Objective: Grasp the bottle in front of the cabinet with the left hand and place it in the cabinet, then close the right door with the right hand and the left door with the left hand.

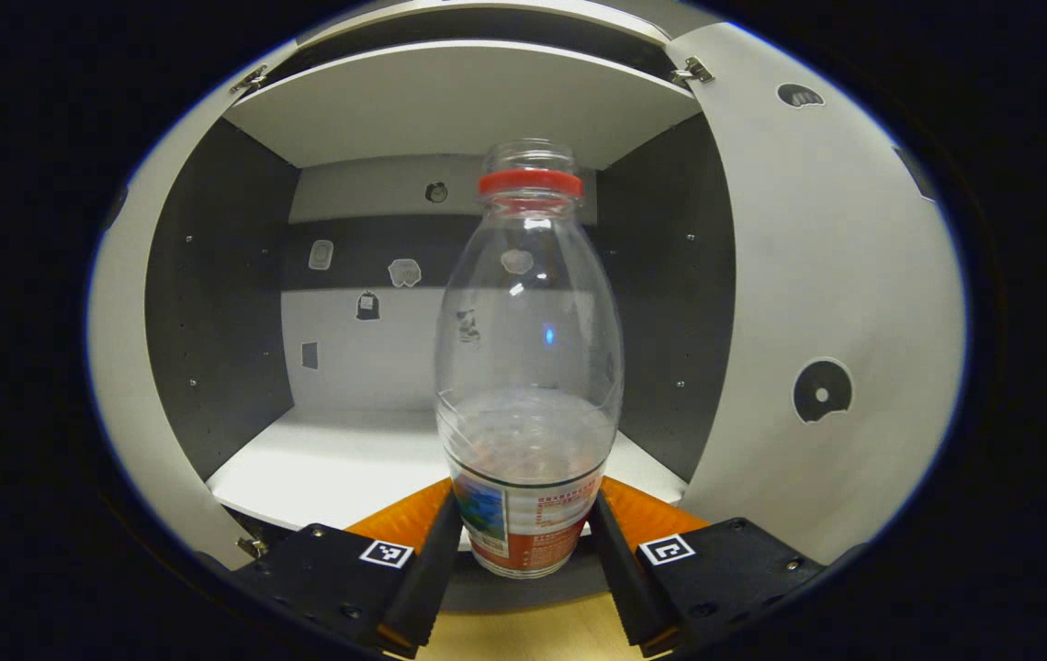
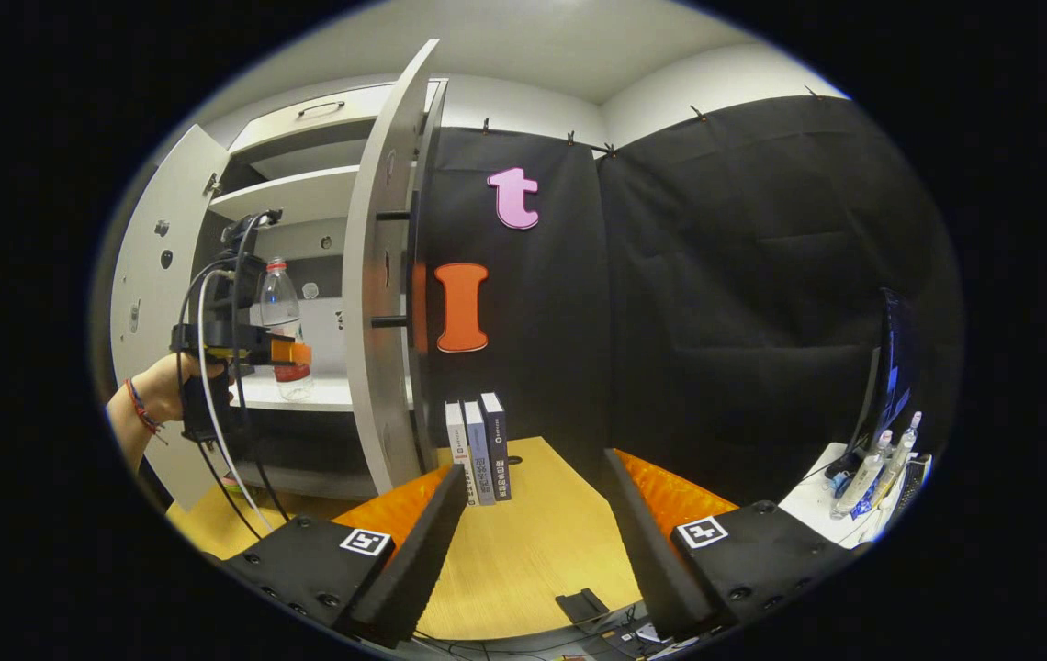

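The left gripper (image 1: 523, 551) grips the bottle (image 1: 528, 367) low on its label, holding it above the front edge of the cabinet shelf (image 1: 321, 459). The right gripper (image 2: 542, 542) is spread wide and holds nothing. The low grip on the tall bottle risks tipping at release.

ahead of my left tool (image 1: 523, 560): cabinet shelf (image 1: 340, 459) bare and open behind the bottle (image 1: 528, 367) | sides: both doors swung wide, right door (image 1: 817, 303) close on that flank | my right tool (image 2: 533, 542): open bench (image 2: 533, 542) ahead, three books (image 2: 479, 450) standing just beside the right door's edge
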`<state>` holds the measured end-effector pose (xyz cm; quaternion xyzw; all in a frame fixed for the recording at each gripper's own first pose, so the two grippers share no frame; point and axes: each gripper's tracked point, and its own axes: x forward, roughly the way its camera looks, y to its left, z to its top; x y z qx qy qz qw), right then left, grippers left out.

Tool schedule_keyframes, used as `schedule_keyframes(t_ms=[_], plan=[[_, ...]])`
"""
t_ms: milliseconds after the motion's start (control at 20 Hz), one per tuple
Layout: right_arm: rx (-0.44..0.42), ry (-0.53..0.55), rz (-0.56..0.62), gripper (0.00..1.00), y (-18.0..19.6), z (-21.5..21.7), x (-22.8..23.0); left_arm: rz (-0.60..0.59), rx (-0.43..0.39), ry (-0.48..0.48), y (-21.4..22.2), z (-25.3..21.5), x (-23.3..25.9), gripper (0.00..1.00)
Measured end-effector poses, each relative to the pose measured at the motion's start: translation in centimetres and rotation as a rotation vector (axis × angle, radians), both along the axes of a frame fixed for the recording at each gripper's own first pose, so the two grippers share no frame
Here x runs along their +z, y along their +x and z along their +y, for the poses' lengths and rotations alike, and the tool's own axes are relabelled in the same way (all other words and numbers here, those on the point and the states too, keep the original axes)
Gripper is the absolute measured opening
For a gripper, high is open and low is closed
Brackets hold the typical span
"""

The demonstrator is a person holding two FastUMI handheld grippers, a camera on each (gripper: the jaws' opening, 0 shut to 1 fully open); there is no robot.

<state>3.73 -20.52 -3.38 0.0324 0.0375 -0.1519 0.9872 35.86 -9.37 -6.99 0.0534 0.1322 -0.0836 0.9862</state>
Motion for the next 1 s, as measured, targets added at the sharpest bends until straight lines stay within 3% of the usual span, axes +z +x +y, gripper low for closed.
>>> schedule_keyframes(t_ms=[500,550,600,650,750,800,850,900,1000], plan=[[-0.035,-0.004,0.012,0.97,-0.2,-1.2,0.0,0.089,0.053,0.025,4.9,1.3,-3.2,0.76],[-0.039,-0.003,0.016,0.89,-0.1,-1.3,-0.2,0.097,0.054,0.033,4.9,1.4,-3.4,0.77],[-0.042,0.001,0.021,0.89,-0.2,-1.4,-0.3,0.104,0.055,0.036,4.7,1.4,-3.5,0.78],[-0.044,0.006,0.025,0.97,-0.1,-1.4,-0.6,0.109,0.053,0.030,4.6,1.3,-3.6,0.79],[-0.043,0.017,0.025,0.97,-0.1,-1.3,-0.5,0.112,0.052,0.017,4.5,1.2,-3.5,0.83],[-0.041,0.020,0.024,0.89,0.0,-1.3,-0.5,0.109,0.051,0.012,4.3,1.0,-3.4,0.89],[-0.038,0.019,0.021,0.89,-0.1,-1.2,-0.4,0.107,0.054,0.008,3.9,0.9,-3.2,0.93],[-0.035,0.017,0.019,0.97,-0.1,-1.0,-0.2,0.105,0.051,0.002,3.7,0.8,-3.1,0.96],[-0.026,0.009,0.016,0.97,0.0,-0.7,-0.1,0.093,0.044,-0.007,2.9,0.9,-2.6,0.95]])
